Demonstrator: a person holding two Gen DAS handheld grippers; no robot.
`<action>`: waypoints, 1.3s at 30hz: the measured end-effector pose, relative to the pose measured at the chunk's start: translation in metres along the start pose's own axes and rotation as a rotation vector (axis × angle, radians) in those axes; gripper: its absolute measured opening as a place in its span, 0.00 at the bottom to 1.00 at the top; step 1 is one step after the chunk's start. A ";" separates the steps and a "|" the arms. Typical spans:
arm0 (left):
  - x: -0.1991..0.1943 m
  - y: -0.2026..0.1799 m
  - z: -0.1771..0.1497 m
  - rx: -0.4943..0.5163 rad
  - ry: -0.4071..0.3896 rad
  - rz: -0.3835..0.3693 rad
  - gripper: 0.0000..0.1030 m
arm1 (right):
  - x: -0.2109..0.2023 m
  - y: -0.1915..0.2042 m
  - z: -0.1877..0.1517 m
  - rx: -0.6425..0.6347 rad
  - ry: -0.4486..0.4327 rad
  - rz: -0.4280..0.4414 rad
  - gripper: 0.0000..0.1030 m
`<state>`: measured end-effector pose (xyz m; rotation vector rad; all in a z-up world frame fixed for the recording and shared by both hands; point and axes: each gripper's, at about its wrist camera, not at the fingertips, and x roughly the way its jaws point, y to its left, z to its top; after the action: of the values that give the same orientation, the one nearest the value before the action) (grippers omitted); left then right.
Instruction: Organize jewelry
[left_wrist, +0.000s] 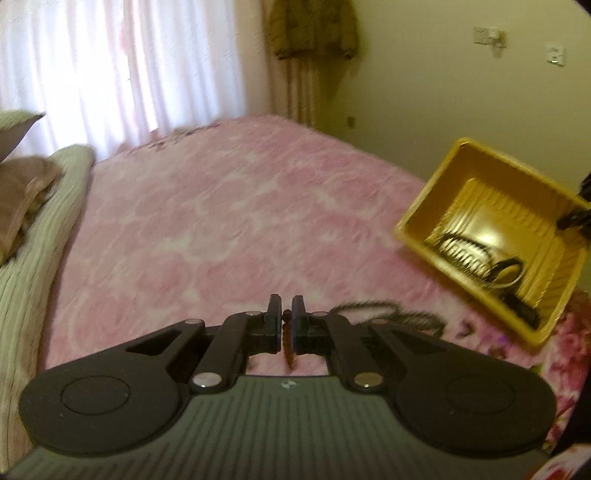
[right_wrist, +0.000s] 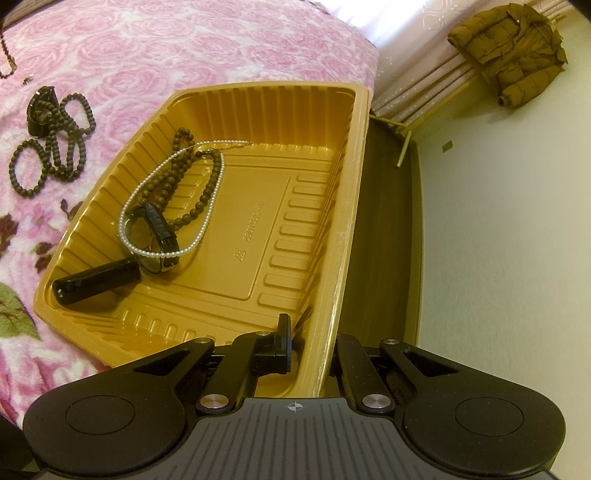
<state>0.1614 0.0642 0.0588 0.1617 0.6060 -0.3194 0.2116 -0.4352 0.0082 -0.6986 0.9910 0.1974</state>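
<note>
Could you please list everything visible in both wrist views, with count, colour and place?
Tray: one, yellow-gold, tilted at the bed edge.
Pearl necklace: one, white, in the tray.
Bead strand: one, brown, in the tray.
Watch: one, black strap, in the tray.
Tube: one, black, in the tray.
Loose beads: a tangle, dark brown, on the blanket.
Blanket: one, pink floral, covering the bed.
Jacket: one, olive-brown, hanging.
Left claw: shut on a reddish-brown strand.
Right claw: gripping the tray rim.
</note>
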 end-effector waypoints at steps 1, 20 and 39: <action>0.001 -0.006 0.005 0.010 -0.007 -0.012 0.04 | 0.000 0.000 0.000 0.000 0.000 0.000 0.05; 0.078 -0.162 0.077 0.098 -0.036 -0.320 0.04 | -0.001 -0.004 -0.001 0.003 -0.004 0.004 0.05; 0.115 -0.203 0.091 0.114 0.013 -0.351 0.04 | 0.000 -0.007 -0.002 0.004 -0.005 0.010 0.05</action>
<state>0.2297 -0.1762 0.0543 0.1668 0.6289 -0.6938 0.2129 -0.4420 0.0105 -0.6898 0.9900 0.2057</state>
